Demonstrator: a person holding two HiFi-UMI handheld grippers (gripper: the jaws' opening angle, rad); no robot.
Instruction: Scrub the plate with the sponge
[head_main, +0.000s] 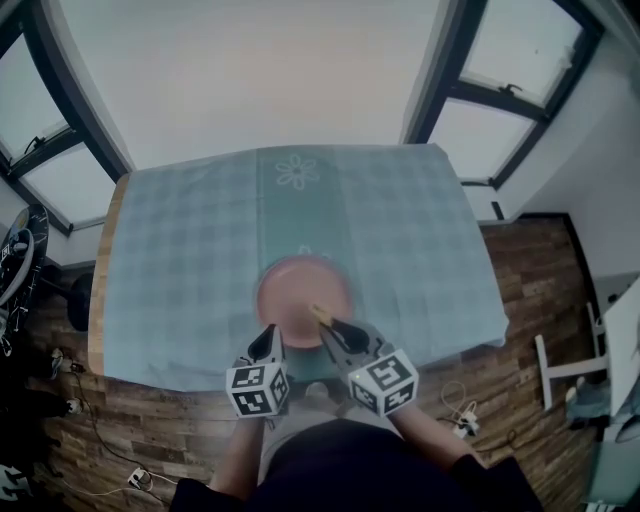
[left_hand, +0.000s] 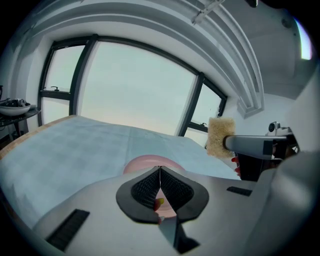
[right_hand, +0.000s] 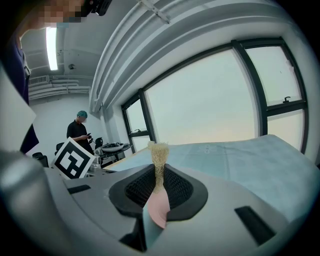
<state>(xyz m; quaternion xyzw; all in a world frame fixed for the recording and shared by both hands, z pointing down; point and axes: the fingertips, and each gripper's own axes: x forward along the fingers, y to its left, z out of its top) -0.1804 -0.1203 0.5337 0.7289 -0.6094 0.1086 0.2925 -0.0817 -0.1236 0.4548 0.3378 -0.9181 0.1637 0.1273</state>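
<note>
Head view, counter (head_main: 180, 260): covered with a pale blue checked cloth.
Head view, plate (head_main: 300, 290): pink and round, lying flat on the cloth near the counter's near edge.
Head view, left gripper (head_main: 267, 338): its tips are at the plate's near-left rim.
Head view, right gripper (head_main: 330, 325): just beside the left one, with its tips over the plate's near rim.
Head view, sponge (head_main: 321, 314): a tan sliver at the right gripper's tips, above the plate's near part.

Left gripper view, left gripper (left_hand: 159, 170): clenched, pad pressed against pad along a thin line.
Left gripper view, plate (left_hand: 147, 162): just beyond the tips, and its pink also shows low in the gap under the pads.
Left gripper view, sponge (left_hand: 220, 137): a coarse tan block off to the right, clamped at the end of the right gripper (left_hand: 229, 143) and raised above the cloth.

Right gripper view, right gripper (right_hand: 159, 172): clenched on the sponge.
Right gripper view, sponge (right_hand: 158, 152): seen edge-on and upright, its fibrous top sticking out past the tips.
Right gripper view, plate (right_hand: 159, 207): a pink patch low between the jaws.
Right gripper view, marker cube (right_hand: 73, 159): the left gripper's, close on the left.
Right gripper view, person (right_hand: 80, 131): standing far off by the window.
</note>
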